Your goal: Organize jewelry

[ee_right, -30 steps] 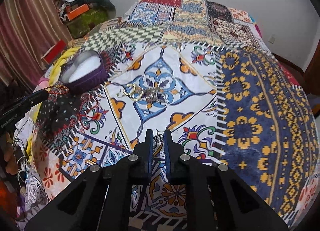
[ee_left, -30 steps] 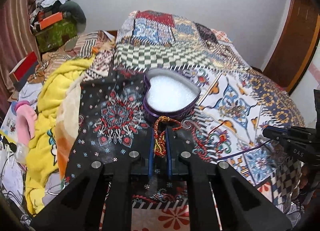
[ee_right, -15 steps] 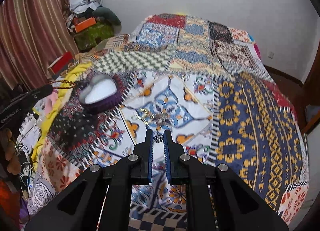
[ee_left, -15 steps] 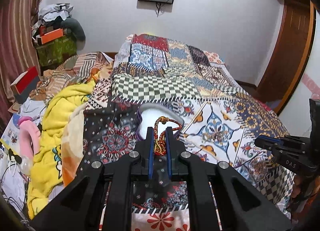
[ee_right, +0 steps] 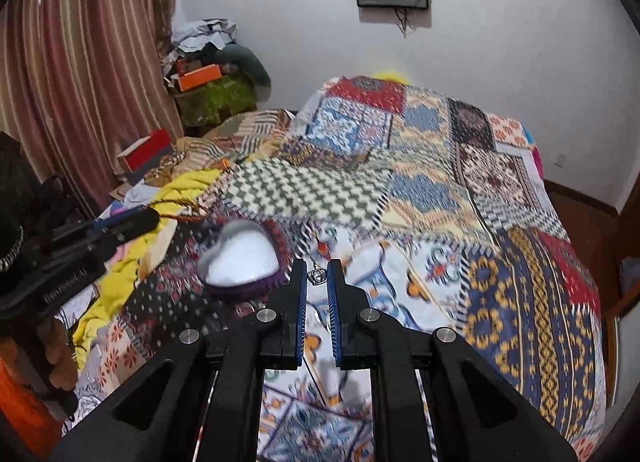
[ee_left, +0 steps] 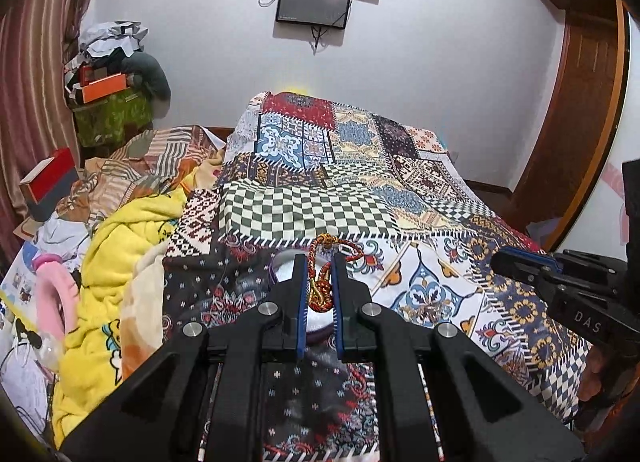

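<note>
Fingers of our left gripper (ee_left: 320, 282) pinch a red-gold bracelet (ee_left: 322, 294); our right gripper (ee_right: 318, 282) clamps a silver pendant (ee_right: 318, 276), heart box (ee_right: 240, 260) at ten o'clock.

The right gripper (ee_right: 317, 277) pinches a small silver crown-shaped pendant (ee_right: 318, 275) above a patchwork bedspread (ee_right: 460, 222), near an open purple heart-shaped box with white lining (ee_right: 240, 260).

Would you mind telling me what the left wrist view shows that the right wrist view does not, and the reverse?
Left only: the red-and-gold braided bracelet pinched up close in the left gripper, and the right gripper side-on. Right only: a small silver crown charm in the right gripper, and the whole white-lined heart box. Both: the patchwork bedspread, yellow blanket, and wall screen.
</note>
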